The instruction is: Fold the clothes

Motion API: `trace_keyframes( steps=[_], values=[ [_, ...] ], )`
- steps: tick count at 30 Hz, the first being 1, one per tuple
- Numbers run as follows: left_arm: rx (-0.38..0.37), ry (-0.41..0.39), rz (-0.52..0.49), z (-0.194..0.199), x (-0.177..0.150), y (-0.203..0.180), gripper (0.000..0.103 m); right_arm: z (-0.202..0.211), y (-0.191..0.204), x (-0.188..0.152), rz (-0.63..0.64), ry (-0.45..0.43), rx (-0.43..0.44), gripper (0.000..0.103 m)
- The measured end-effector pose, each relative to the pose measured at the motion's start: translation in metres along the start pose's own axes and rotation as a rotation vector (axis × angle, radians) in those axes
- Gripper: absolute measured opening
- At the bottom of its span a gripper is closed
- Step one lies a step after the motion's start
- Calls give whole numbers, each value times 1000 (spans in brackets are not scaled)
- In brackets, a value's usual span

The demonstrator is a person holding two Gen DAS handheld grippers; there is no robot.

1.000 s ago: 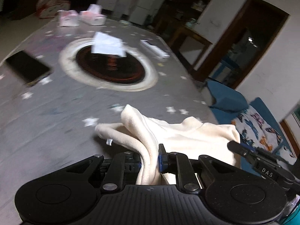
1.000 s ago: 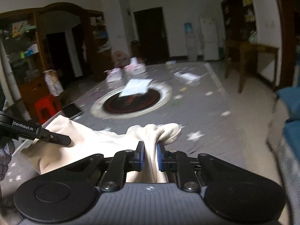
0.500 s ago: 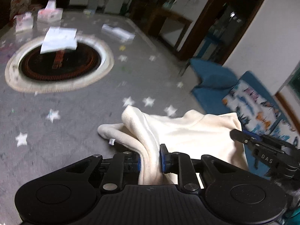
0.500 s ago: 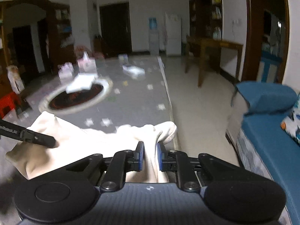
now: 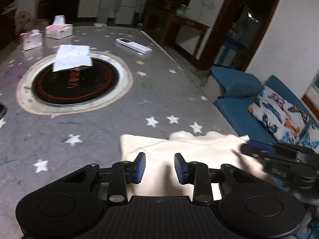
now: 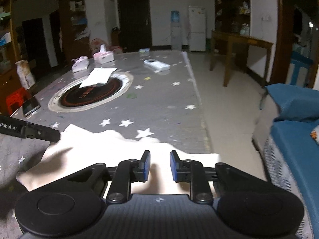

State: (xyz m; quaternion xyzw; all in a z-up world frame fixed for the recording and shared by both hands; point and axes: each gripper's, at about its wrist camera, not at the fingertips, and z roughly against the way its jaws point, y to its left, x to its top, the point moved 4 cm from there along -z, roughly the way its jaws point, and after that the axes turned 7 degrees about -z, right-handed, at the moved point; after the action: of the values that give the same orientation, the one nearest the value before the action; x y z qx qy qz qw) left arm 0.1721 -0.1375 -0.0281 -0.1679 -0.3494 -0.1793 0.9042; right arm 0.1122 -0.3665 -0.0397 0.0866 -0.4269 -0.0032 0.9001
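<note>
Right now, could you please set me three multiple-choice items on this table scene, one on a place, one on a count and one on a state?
1. Where does the white paper sheet lie?
A. partly over the round black hotplate
B. on the blue sofa
C. under the cream garment

2. How many tissue boxes stand at the table's far end?
A. one
B. two
C. four

3. How are the left tool and right tool?
A. both clamped on cloth
B. one open, one shut
C. both open above the cream garment

Answers: 1 A, the sheet overlaps the plate's far rim. 2 B, two pink-and-white boxes show. 3 C, each pair of blue pads stands apart with nothing between.
</note>
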Motion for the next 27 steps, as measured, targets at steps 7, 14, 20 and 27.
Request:
trace_keyframes(
  steps=[7, 14, 20, 27],
  values=[
    [2, 38, -14, -33, 3, -2, 32, -31, 3, -3, -6, 34, -8, 32],
    [8, 40, -19, -38, 3, -2, 34, -32, 4, -4, 1, 32, -8, 43],
    [12, 14, -42, -15, -2, -9, 46, -14, 18, -3, 18, 25, 1, 61],
    [29, -30, -63, 15, -14, -15, 72, 11, 33, -11, 27, 6, 8, 87]
  ],
)
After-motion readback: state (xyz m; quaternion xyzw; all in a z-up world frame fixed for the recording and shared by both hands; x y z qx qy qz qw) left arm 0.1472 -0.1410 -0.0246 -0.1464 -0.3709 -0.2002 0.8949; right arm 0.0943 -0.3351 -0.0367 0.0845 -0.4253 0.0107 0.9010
